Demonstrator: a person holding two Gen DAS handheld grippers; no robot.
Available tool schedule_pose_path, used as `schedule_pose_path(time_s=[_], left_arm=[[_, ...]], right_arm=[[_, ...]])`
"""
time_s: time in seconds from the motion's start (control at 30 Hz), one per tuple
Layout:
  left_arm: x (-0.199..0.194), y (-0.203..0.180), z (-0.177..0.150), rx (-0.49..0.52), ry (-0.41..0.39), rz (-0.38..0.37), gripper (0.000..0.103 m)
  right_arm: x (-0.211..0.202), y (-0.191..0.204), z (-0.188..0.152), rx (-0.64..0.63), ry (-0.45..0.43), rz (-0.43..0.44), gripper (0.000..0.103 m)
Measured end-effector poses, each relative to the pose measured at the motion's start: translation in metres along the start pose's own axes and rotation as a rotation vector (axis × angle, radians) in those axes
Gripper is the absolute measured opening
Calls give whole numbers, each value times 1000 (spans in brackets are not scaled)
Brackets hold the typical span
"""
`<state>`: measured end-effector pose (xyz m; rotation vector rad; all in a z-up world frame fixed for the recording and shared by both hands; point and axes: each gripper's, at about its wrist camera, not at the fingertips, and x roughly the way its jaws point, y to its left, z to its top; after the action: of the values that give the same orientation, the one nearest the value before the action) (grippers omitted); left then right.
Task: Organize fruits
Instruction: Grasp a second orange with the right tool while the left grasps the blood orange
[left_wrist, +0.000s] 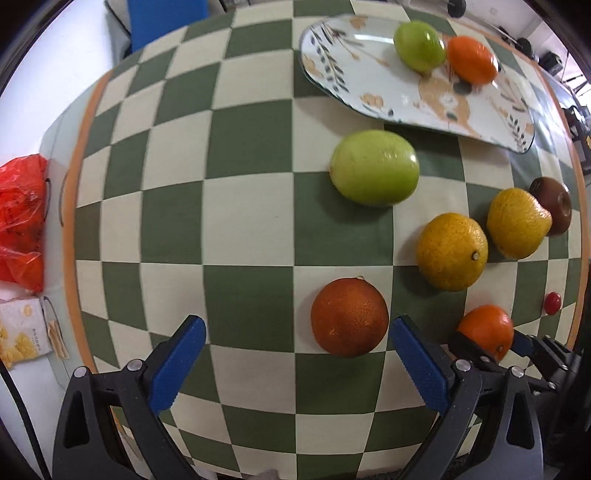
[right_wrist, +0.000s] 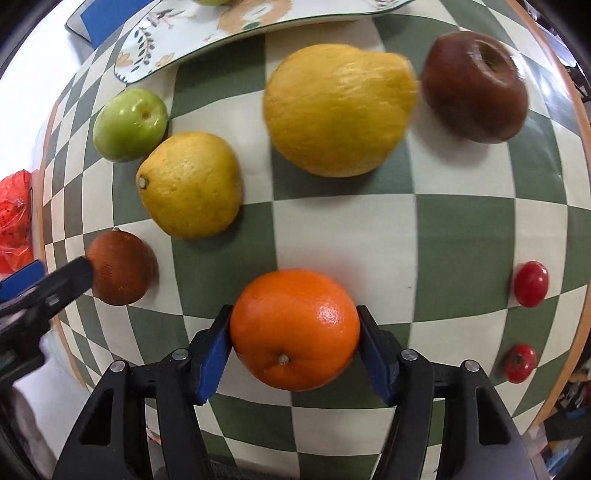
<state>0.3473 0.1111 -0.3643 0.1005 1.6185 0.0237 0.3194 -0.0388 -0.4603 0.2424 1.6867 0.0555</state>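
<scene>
the right claw (right_wrist: 294, 334) pinched the round, firm bright orange (right_wrist: 294, 328) at its widest sides, while the left claw (left_wrist: 295, 363) was spread.

Home dining table: checkered tablecloth (left_wrist: 251, 206), floral plate (left_wrist: 424, 99).

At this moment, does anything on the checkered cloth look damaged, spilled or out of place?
Nothing looks spilled or broken. The one oddity is the dark brown-red apple, far darker than the other fruit, perhaps overripe. Most fruit lies loose on the cloth; the plate holds only a green fruit and an orange.
</scene>
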Motion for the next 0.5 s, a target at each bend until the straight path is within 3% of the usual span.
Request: schedule_pose_path(time_s=[0.17,0.27,0.4,0.5], left_arm=[[29,-17,10,52,77,-36,100],[39,-26,9,70,101,-68,52],[36,-32,-5,54,96,-75,52],[35,-35,-22,28,105,-104,52]], right_arm=[[1,-24,-7,31,12,-9,66],[5,-31,-11,31,15,-14,66],[9,-36,-16,54,17,19,67],[7,-40,-16,70,35,60,77]])
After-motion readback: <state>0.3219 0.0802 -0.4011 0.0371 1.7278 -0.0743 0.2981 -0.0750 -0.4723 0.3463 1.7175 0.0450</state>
